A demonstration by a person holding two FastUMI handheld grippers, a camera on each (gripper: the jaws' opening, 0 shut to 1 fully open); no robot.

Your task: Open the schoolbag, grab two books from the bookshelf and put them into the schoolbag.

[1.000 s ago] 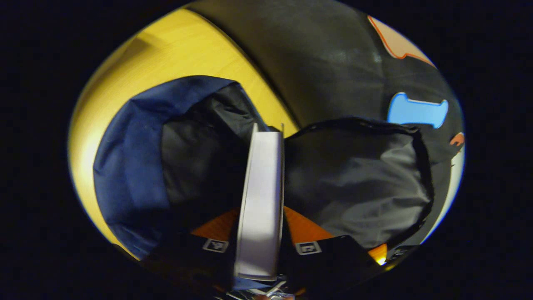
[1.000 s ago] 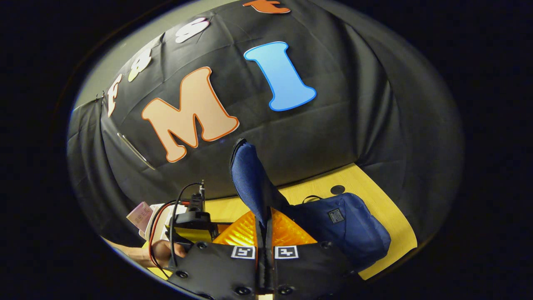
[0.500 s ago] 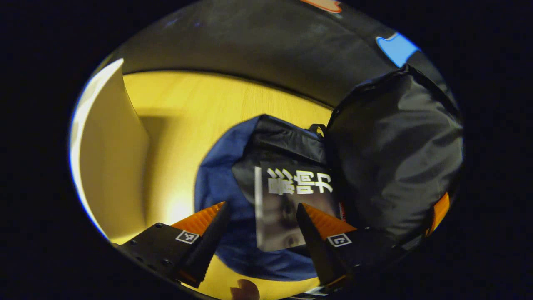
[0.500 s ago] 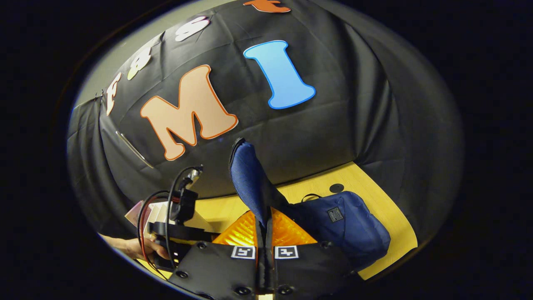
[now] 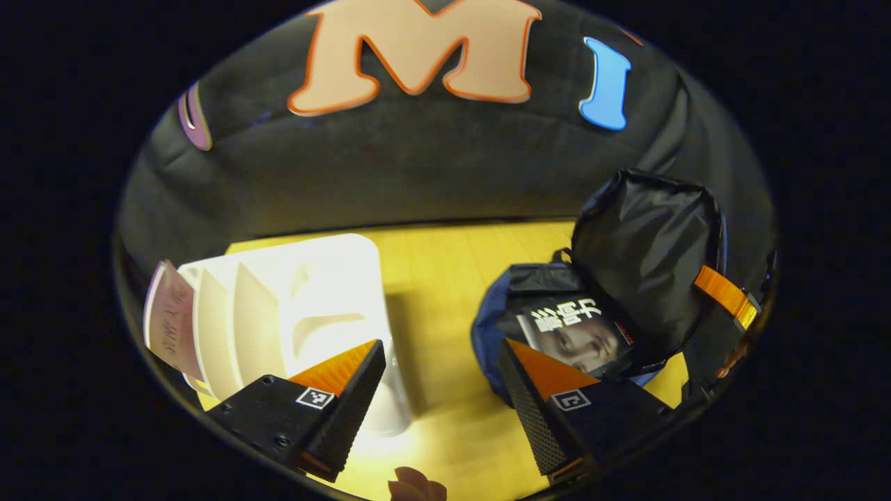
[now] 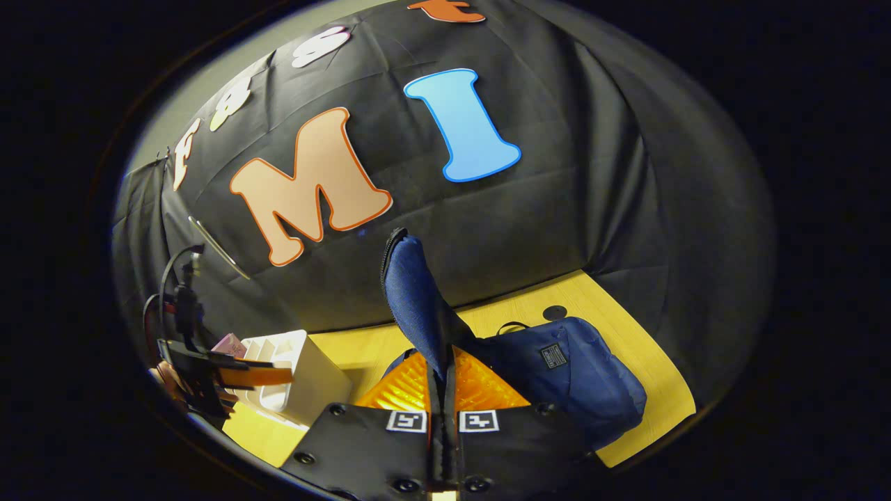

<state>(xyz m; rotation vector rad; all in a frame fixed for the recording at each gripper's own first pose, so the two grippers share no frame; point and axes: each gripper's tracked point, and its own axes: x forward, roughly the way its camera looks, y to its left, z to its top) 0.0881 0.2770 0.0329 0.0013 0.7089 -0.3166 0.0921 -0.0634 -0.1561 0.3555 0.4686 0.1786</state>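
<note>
On the yellow wooden table [image 5: 431, 278], against the black cloth wall [image 6: 557, 209], the blue schoolbag [image 6: 585, 376] lies open, one book [image 5: 574, 334] inside. Its flap [image 6: 414, 306] is clamped by the right gripper [image 6: 443, 390]; the left gripper [image 5: 442, 390] is spread, empty, near the white bookshelf [image 5: 292, 306].

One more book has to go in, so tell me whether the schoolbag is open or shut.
Open. The right gripper pinches the schoolbag flap and holds it up, and a book lies inside the mouth.
</note>
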